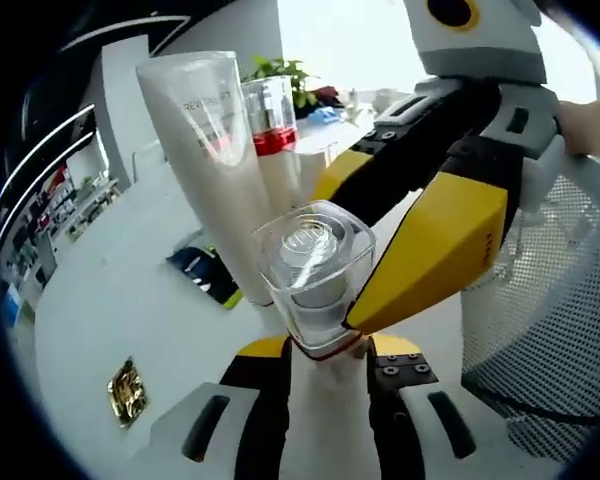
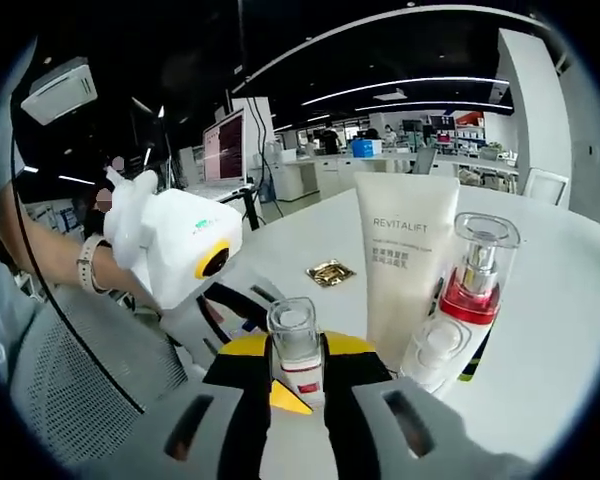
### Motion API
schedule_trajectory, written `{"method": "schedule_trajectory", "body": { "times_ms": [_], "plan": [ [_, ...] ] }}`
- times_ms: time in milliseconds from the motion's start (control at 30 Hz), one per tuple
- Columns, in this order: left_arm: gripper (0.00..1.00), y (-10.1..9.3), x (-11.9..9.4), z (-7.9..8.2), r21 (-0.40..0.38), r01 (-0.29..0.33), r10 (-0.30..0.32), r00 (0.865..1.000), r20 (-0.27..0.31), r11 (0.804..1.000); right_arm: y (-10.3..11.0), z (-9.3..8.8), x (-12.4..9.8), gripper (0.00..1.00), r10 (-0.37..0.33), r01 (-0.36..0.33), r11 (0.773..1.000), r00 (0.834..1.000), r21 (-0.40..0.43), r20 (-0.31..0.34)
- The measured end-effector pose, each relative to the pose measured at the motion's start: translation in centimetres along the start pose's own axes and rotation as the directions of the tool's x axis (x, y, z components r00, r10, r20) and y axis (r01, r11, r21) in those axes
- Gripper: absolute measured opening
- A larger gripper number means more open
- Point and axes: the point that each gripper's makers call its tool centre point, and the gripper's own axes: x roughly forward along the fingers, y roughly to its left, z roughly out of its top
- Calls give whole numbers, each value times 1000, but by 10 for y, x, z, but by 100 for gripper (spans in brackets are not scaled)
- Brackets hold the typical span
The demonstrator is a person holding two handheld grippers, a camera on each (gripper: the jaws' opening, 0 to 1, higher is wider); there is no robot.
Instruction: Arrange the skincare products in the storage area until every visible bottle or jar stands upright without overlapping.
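White table (image 2: 570, 290) in an open-plan office, mesh basket (image 1: 560, 300) at its edge. Tall white tube (image 2: 405, 260) stood upright; red-banded pump bottle (image 2: 460, 300) just beside it. Small clear-capped bottle (image 1: 315, 265) sat in front, near both. Left gripper (image 1: 325, 350) was clamped on its base; right gripper (image 2: 298, 385) looked closed on its neck. Advice: keep it vertical, set it clear of the tube, release 1 claw first. Gold packet (image 2: 330, 272) lay flat beyond.

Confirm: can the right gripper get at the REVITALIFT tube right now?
Probably not yet: the right gripper looks shut on the clear-capped bottle. The tube itself stands unblocked beside it.
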Motion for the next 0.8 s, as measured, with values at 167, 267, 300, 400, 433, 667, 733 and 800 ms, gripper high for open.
{"method": "schedule_trajectory", "body": {
  "times_ms": [167,267,300,400,433,667,733,800],
  "plan": [
    [26,-2,-3,5,22,-6,6,1000,11,1000,2,-1,-3,20,3,-3,1000,1000,-5,-8],
    [26,-4,-3,5,35,-6,6,1000,7,999,1,-1,-5,20,2,-2,1000,1000,-9,-12],
    [26,-5,-4,5,38,-2,2,1000,6,999,1,-2,-5,21,3,-3,1000,1000,-11,-15],
    [29,-7,-5,3,48,4,-4,1000,-1,999,1,-2,-6,22,1,-1,1000,1000,-14,-16],
    [29,-7,-6,3,49,5,-5,1000,-6,999,1,-1,-6,22,0,0,1000,1000,-14,-16],
    [32,-4,-22,-8,82,0,8,996,-94,997,-2,-1,-5,23,1,-2,999,999,-36,-32],
    [35,-10,-26,-7,58,14,-9,996,-91,998,-2,-2,-5,23,6,-8,999,999,-38,-38],
    [34,-14,-29,-9,41,17,-13,994,-105,999,-1,-4,-3,23,18,-20,999,999,-37,-49]
  ]
}}
